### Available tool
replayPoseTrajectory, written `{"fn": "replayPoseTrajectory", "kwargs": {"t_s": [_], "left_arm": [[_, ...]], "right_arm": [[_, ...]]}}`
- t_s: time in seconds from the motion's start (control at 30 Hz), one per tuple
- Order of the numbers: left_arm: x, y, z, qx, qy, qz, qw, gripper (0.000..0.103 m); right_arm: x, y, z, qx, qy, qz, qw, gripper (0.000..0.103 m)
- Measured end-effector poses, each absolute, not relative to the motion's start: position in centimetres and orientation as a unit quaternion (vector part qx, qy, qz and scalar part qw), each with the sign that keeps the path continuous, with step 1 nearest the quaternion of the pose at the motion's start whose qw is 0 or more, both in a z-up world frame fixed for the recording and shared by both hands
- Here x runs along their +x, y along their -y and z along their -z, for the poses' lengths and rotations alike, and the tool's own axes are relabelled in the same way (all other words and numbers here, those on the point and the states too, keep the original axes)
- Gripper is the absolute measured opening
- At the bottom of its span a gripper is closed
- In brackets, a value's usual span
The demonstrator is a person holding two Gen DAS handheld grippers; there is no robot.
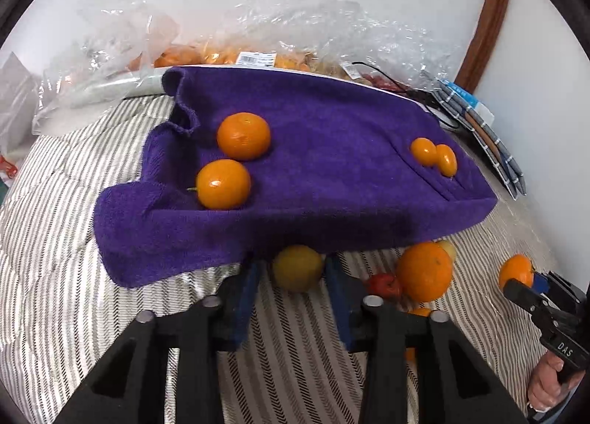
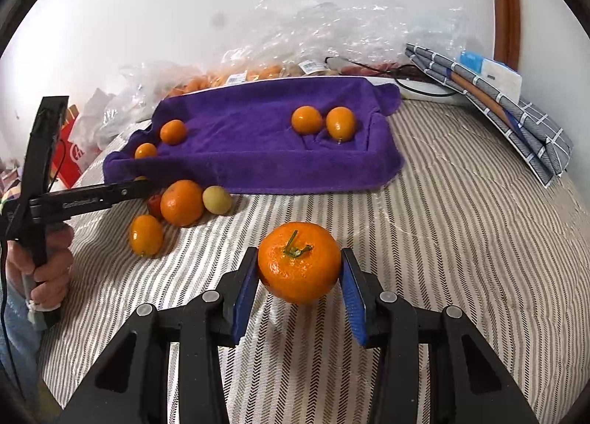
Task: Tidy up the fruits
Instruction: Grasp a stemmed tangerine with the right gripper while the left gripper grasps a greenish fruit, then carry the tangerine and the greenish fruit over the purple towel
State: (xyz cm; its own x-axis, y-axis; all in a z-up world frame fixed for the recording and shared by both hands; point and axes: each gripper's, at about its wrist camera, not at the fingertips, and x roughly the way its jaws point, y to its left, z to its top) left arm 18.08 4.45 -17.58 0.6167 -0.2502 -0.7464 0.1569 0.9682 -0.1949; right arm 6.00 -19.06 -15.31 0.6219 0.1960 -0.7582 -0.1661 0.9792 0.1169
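**Four fruits on the towel, several still on the bed**

The purple towel [image 2: 258, 151] lay at the far side of the striped bedcover [image 2: 461, 239]. On it I counted four fruits: two mandarins [image 1: 243, 135] at the left end and two kumquats [image 1: 424, 151] at the right end, sorted by kind as I judge.

My left gripper [image 1: 298, 269] stood with its jaws on both sides of a yellow fruit [image 1: 298, 267] just at the near edge of the towel. I could not tell if the pads pressed it or were only close. My right gripper [image 2: 298, 269] had a stemmed mandarin [image 2: 298, 261] between its blue pads; a small gap showed at the right pad, so the grasp was not sure either.

On the bedcover remained an orange [image 2: 181, 202], a small red fruit [image 1: 383, 284], a pale yellow fruit [image 2: 217, 199] and one kumquat [image 2: 145, 235]. I judged the task about half done.
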Motion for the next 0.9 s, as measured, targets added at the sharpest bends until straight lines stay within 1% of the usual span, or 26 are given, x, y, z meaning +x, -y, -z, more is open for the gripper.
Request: {"fn": "replayPoseTrajectory", "kwargs": {"t_s": [0.1,0.33,0.73,0.9], "left_arm": [[17.7,-4.3,17.3,-0.05,-0.415,0.112,0.902,0.028],[16.4,-5.3,16.1,-0.071,-0.366,0.107,0.922,0.028],[15.6,-5.4,15.4,-0.074,-0.339,0.096,0.933,0.027],[15.0,-4.6,15.1,-0.063,-0.328,0.119,0.935,0.027]], "right_arm": [[5.8,19.6,15.2,0.034,-0.417,-0.104,0.902,0.043],[5.5,20.6,14.8,0.058,-0.404,-0.099,0.908,0.043],[5.5,20.5,14.8,0.053,-0.405,-0.089,0.909,0.043],[5.4,20.6,14.8,0.057,-0.402,-0.093,0.909,0.043]]}}
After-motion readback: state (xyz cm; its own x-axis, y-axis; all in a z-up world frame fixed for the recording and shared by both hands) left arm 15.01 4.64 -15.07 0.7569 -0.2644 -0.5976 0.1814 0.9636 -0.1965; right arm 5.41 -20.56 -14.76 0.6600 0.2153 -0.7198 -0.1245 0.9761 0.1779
